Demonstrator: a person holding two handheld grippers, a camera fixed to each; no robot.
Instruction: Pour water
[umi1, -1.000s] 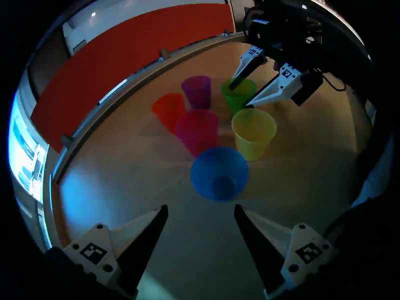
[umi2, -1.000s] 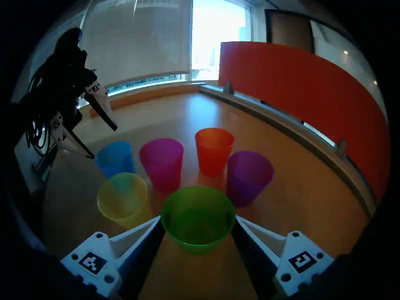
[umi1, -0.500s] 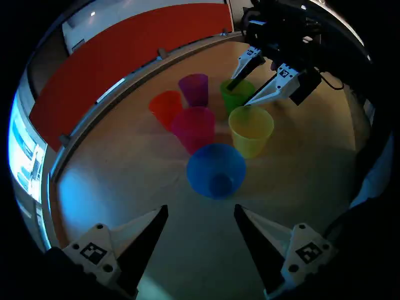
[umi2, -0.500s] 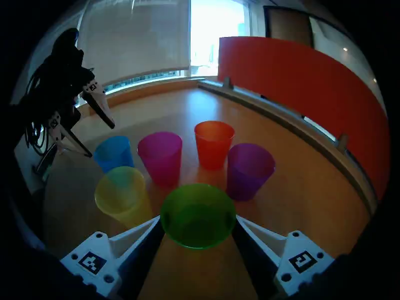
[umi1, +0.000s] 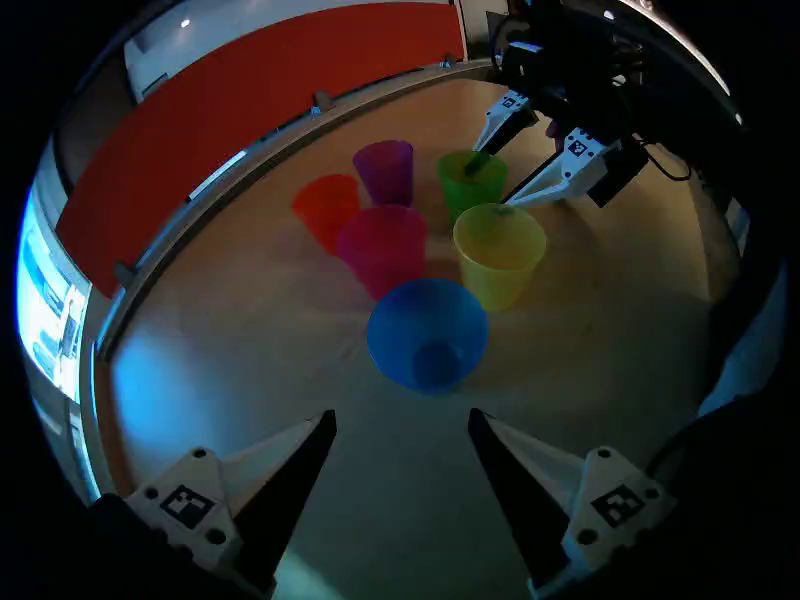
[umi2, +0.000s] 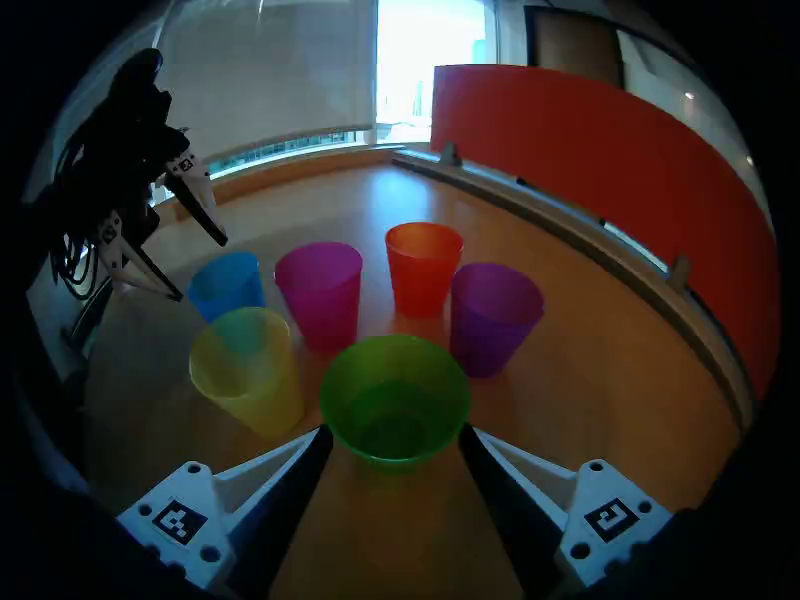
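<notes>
- Six plastic cups are counted, one of each colour, all upright and mouth up in a tight cluster on a wooden tabletop (umi2: 620, 400). Two grippers are counted, facing each other across the cluster.
- Nearest in the right gripper view, the right gripper (umi2: 393, 432) is held low, with its fingers spread wide. The green cup (umi2: 395, 395) stands between the fingertips. Whether either finger touches its wall cannot be told.
- Just past the green cup, the yellow cup (umi2: 245, 365) is seen on one side and the purple cup (umi2: 493, 315) on the other.
- Behind these, the magenta cup (umi2: 320, 290) and the orange cup (umi2: 423, 265) are set side by side.
- The blue cup (umi2: 227, 285) is placed at the far end of the cluster, beside the magenta one.
- Beyond the blue cup, the left gripper (umi2: 203, 268) is held above the tabletop and angled down toward the cups, with its fingers parted.
- In the left gripper view, the blue cup is seen just ahead of that gripper's spread fingertips and apart from both.
- Whether any cup holds water cannot be told.
- Farthest off, a red panel (umi2: 620, 160) is seen along the table's edge, and a bright window (umi2: 430, 60) behind it.
</notes>
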